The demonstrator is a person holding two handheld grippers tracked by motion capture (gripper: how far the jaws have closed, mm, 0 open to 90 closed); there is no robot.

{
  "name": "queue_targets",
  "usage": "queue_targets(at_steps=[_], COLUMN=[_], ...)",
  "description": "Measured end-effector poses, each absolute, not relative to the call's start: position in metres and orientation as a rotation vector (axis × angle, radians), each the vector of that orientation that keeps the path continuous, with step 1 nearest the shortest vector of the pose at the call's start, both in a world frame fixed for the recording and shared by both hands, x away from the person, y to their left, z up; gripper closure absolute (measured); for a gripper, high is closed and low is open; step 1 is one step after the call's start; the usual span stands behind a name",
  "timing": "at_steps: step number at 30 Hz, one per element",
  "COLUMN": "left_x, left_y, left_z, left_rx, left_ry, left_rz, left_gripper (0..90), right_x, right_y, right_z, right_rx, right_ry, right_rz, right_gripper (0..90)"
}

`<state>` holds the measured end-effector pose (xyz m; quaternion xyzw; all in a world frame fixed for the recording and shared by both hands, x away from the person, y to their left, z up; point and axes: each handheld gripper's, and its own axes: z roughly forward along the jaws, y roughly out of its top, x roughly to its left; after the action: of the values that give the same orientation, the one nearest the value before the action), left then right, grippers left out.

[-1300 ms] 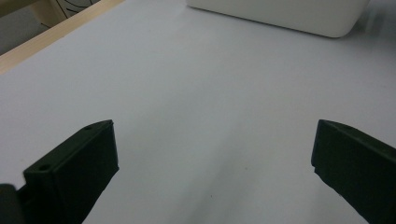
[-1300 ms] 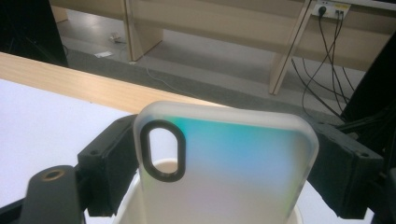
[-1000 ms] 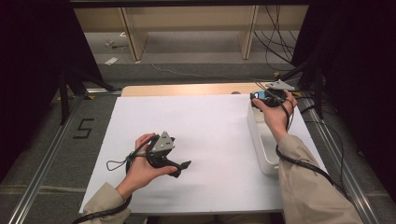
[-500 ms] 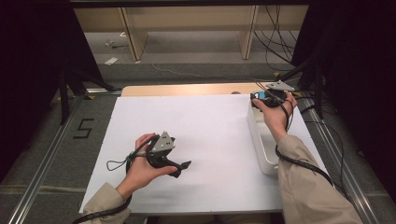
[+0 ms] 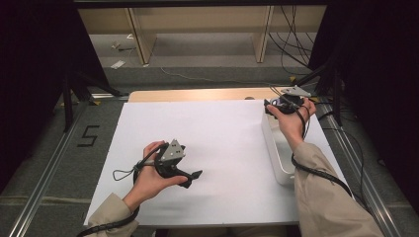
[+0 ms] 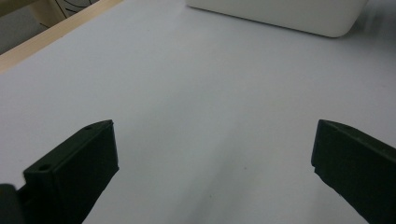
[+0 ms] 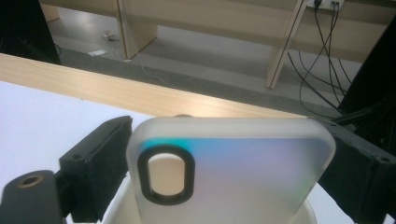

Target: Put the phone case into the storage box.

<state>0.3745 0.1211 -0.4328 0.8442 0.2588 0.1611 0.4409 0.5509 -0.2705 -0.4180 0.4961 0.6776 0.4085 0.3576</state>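
High view: the right gripper [image 5: 276,106] is held at the far end of the white bin [image 5: 274,157] on the right side of the tabletop [image 5: 217,133]; the left gripper [image 5: 190,177] rests low over bare tabletop, well apart from the bin.
Right gripper view: a frosted phone case [image 7: 243,172] with an oval camera cut-out is seen standing upright between the 2 fingers [image 7: 95,158], its lower part inside the bin's rim [image 7: 116,212].
Right fingers: they have just been opening wider; the case is flanked closely on both sides, and whether the pads are pressed against it cannot be told.
Left fingers: set wide with nothing between them, as seen in the left gripper view [image 6: 212,154], where the bin [image 6: 280,14] is seen ahead.
Task thing's place: the phone case is at the bin's far end, partly lowered into it.
Done so far, as judged: the case has been brought to the bin and a release appears to be under way.
Left to do, as judged: the case is to be let go fully and the right gripper drawn clear.
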Motion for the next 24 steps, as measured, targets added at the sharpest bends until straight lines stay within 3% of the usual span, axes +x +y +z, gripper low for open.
queue_targets(at_steps=[6,13,24], left_x=[0.3743,0.3743,0.3743], left_y=[0.1209,0.1205,0.1212], left_z=[-0.4327,-0.4327,-0.4327], left_rx=[2.091,2.093,2.088], left_ry=[0.645,0.643,0.641], left_rz=[0.398,0.398,0.395], left_gripper=[0.0,0.0,0.0], right_x=[0.5511,0.5529,0.5574], right_y=[-0.2697,-0.2689,-0.2661], right_z=[-0.4191,-0.4183,-0.4115], right_rx=[1.285,1.279,1.276], right_ry=[1.723,1.724,1.68], right_rz=[1.058,1.061,1.059], right_gripper=[14.0,7.3,4.5])
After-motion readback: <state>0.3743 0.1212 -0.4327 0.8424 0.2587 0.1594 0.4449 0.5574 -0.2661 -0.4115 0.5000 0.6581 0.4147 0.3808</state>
